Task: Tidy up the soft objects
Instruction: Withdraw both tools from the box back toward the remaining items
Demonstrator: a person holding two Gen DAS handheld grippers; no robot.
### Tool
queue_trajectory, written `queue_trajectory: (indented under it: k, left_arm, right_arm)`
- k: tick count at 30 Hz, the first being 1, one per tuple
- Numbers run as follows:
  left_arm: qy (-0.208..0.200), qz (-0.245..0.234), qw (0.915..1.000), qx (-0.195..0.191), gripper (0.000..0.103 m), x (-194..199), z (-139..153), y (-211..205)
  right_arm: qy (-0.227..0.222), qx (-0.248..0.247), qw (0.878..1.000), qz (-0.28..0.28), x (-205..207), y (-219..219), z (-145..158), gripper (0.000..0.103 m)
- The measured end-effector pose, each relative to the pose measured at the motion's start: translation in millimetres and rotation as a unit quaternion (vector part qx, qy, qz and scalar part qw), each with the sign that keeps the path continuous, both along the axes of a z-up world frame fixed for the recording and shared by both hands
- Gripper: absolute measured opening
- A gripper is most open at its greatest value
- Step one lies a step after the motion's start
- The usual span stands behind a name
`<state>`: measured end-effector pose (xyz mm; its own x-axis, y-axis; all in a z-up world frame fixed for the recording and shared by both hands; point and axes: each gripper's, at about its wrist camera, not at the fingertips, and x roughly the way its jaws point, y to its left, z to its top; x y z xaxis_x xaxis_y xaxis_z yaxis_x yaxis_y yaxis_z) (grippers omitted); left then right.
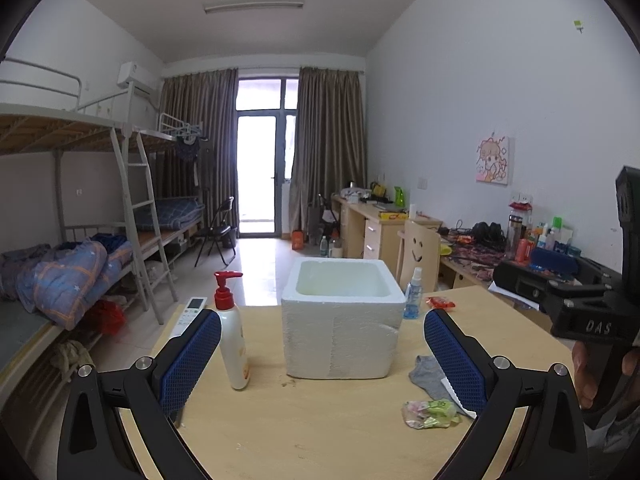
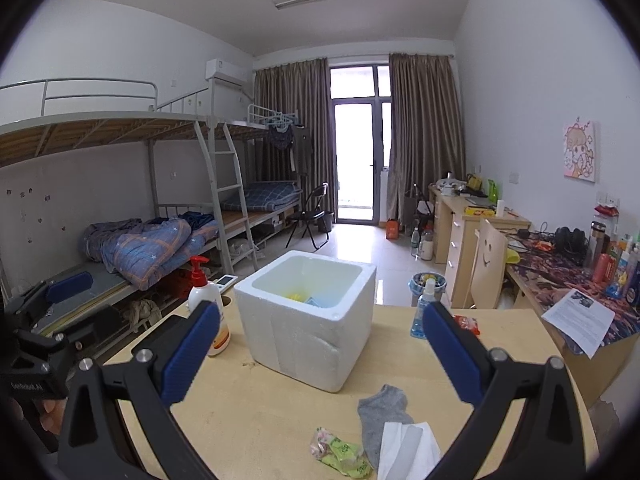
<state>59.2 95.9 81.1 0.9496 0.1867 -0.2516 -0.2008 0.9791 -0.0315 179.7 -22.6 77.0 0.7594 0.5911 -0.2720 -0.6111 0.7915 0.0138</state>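
Three soft things lie on the bench point(image 2: 248, 420) near me: a grey sock point(image 2: 380, 412), a white tissue point(image 2: 408, 446) and a crinkly green and pink wrapper point(image 2: 340, 450). They all sit low and a bit to the right in my right view, just in front of my right gripper point(image 2: 320, 350). The tissue lies on top of the sock's near end, and the wrapper sits just beside them on the left.

The sock is long. Its long way runs from near me toward the white foam box point(image 2: 308, 320), leaning a little to the left at the far end.

My right gripper is nearer to the sock than my left gripper point(image 1: 322, 356). In the left view the sock point(image 1: 430, 376) is off to the right, partly behind my right finger pad there. So I think my right hand should go down for it.

Both of my grippers are spread wide, with nothing in them.

The foam box stands in the middle of the bench, open on top. Something yellow and something blue are inside it. I think the soft things should go in there.

A lotion pump bottle point(image 2: 206, 308), a small blue spray bottle point(image 2: 424, 312) and a white remote point(image 1: 190, 312) stand or lie on the bench too. It is pale wood.

The room has bunk beds point(image 2: 160, 216) on the left, desks on the right, and a glass door with brown curtains far back.
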Motion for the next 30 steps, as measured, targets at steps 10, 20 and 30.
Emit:
queue_trajectory:
  k: [10,20,30]
  left_arm:
    - [-0.027,0.001,0.9996,0.007,0.102,-11.6,-7.4,-9.0]
    - [-0.031,-0.001,0.9995,0.000,0.102,-8.5,-37.7,-12.5]
    - [-0.025,-0.025,0.9991,0.022,0.102,-1.4,-61.8,-32.5]
  right_arm:
    - [-0.025,0.006,1.000,-0.017,-19.5,-13.4,-10.3,0.102]
    - [-0.030,0.010,0.999,-0.028,-19.3,-31.3,-37.5,0.102]
    - [0.000,0.011,0.999,-0.041,-11.3,-48.8,-69.0,0.102]
